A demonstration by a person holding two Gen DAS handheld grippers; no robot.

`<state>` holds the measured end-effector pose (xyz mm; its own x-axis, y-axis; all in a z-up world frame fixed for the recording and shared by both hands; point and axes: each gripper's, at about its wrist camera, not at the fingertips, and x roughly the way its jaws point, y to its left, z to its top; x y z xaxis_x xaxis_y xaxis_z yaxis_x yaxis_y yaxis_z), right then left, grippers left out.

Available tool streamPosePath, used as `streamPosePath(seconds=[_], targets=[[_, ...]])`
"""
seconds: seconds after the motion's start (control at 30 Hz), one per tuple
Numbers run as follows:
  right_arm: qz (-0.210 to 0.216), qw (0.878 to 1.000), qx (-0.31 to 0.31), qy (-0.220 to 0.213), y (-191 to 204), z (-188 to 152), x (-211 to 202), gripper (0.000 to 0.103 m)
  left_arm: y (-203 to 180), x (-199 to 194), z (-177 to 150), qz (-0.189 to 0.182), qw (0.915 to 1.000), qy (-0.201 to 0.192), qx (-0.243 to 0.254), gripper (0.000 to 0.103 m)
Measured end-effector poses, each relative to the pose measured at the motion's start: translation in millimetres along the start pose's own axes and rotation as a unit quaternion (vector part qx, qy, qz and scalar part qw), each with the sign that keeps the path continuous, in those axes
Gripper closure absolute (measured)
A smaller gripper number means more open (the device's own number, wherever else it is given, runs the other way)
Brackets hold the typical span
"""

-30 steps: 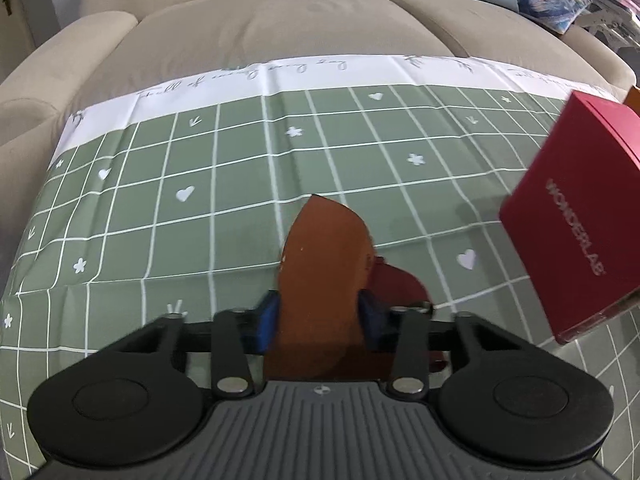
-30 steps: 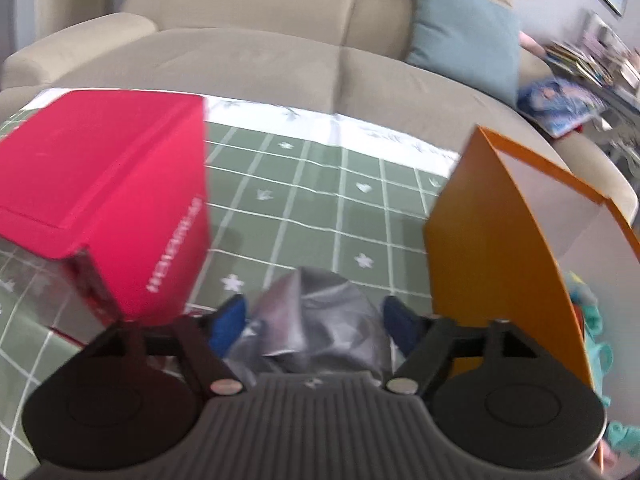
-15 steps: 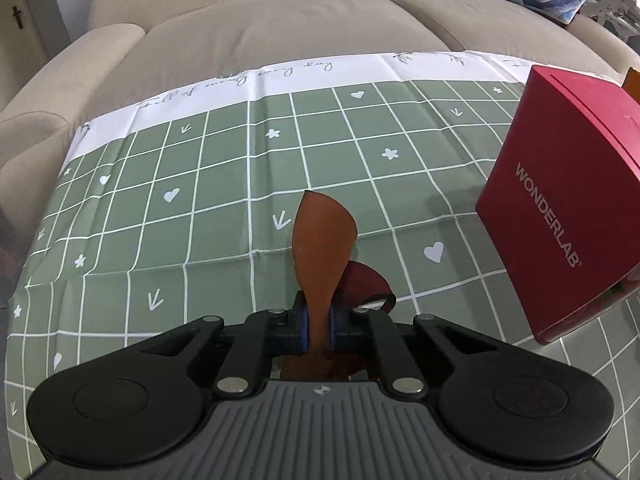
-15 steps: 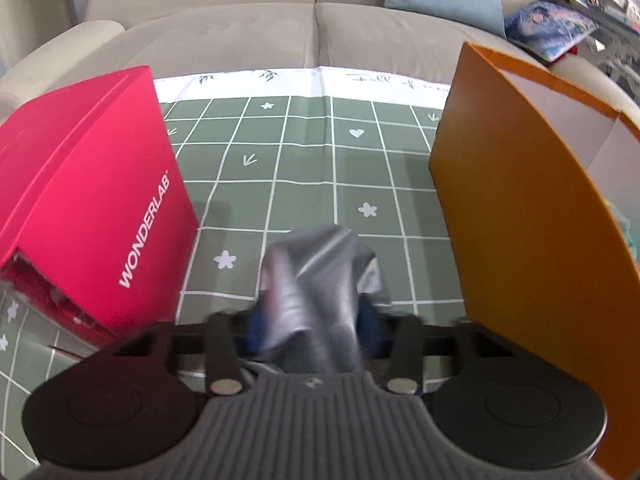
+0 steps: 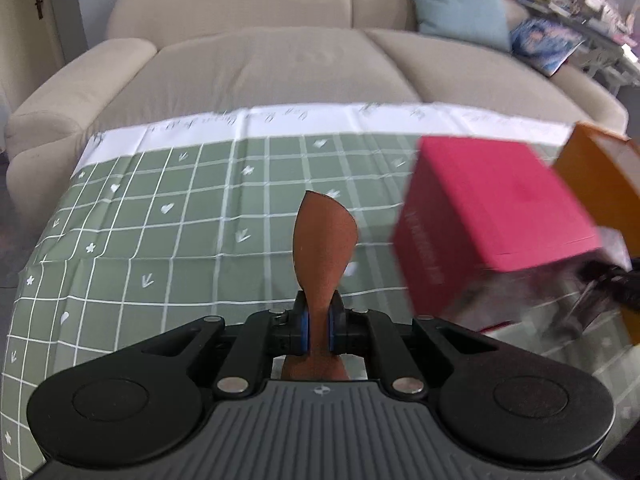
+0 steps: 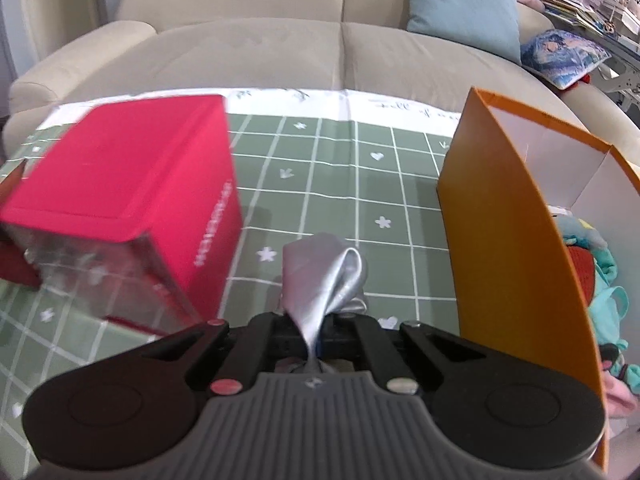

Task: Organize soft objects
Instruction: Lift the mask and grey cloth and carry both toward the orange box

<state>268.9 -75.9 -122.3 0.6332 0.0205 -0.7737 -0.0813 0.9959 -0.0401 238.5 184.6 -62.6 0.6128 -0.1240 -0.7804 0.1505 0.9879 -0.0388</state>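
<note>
Both picks made: left tool (image 5: 318,330) clamped on brown cloth (image 5: 323,240) at frame centre, right tool (image 6: 316,344), jaws just closing, pinching silver cloth (image 6: 326,276); next likely carry to orange box (image 6: 508,248) at right

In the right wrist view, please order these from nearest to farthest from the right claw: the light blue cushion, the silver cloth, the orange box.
1. Silver cloth: pinched in the right claw itself.
2. Orange box: standing just to the right on the green checked cloth.
3. Light blue cushion: far back, on the sofa's backrest at upper right.
</note>
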Motion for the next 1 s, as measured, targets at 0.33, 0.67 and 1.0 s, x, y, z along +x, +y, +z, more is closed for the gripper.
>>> streamPosePath(seconds=[0.33, 0.67, 1.0], targets=[[0.049, 0.998, -0.007, -0.025, 8, -19, -68, 0.103, -46, -63, -17, -0.019, 0.9982, -0.053, -0.019, 0.094], [0.083, 0.996, -0.012, -0.038, 3, -45, -126, 0.103, -96, -97, -45, -0.061, 0.9959, -0.062, -0.024, 0.094], [0.072, 0.995, 0.007, -0.072, -32, -69, -176, 0.103, -154, -118, -45, -0.091, 0.9926, -0.074, 0.031, 0.094]])
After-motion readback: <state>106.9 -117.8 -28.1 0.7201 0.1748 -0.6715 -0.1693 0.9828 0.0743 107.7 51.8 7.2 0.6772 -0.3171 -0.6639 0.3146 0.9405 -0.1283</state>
